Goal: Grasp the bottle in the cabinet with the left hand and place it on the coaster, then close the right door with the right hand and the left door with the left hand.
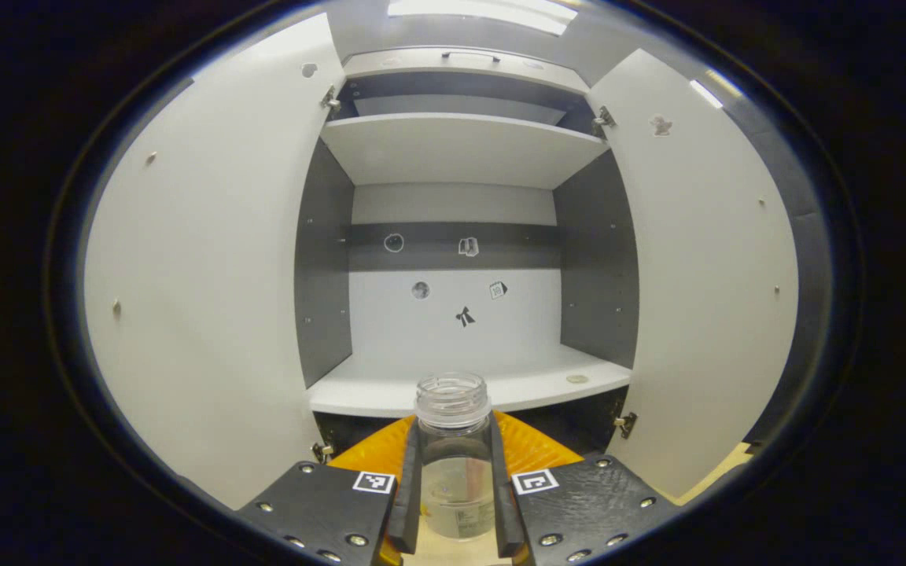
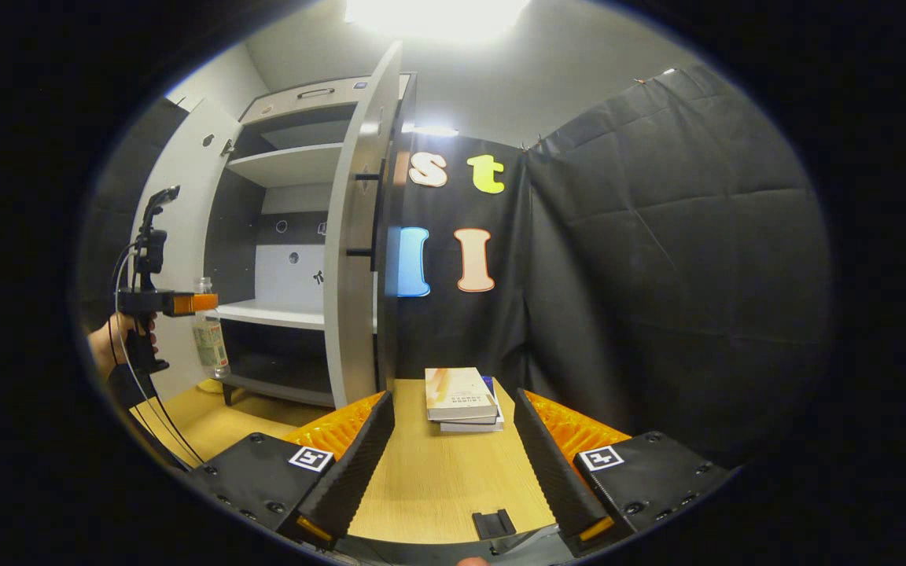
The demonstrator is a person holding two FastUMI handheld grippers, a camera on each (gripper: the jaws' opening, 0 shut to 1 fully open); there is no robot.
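Note:
A clear, capless bottle (image 1: pixel 454 472) stands upright between my left gripper's (image 1: pixel 454 431) fingers, which are shut on its body, in front of the open cabinet (image 1: pixel 453 236). The cabinet's left door (image 1: pixel 209 275) and right door (image 1: pixel 705 275) both stand wide open. In the right gripper view the bottle (image 2: pixel 209 338) hangs low over the table by the cabinet's foot, held by the left gripper (image 2: pixel 189 303) and a hand (image 2: pixel 115 338). A pale flat disc (image 2: pixel 208 386), likely the coaster, lies just under it; I cannot tell whether they touch. My right gripper (image 2: pixel 453 399) is open over the table.
The right door (image 2: pixel 351 275) stands edge-on toward my right gripper, with bar handles on its outer face. Stacked books (image 2: pixel 461 397) lie on the wooden table (image 2: pixel 429 479) beyond the right fingers. A small round thing (image 1: pixel 576 379) lies on the lower shelf (image 1: pixel 374 393).

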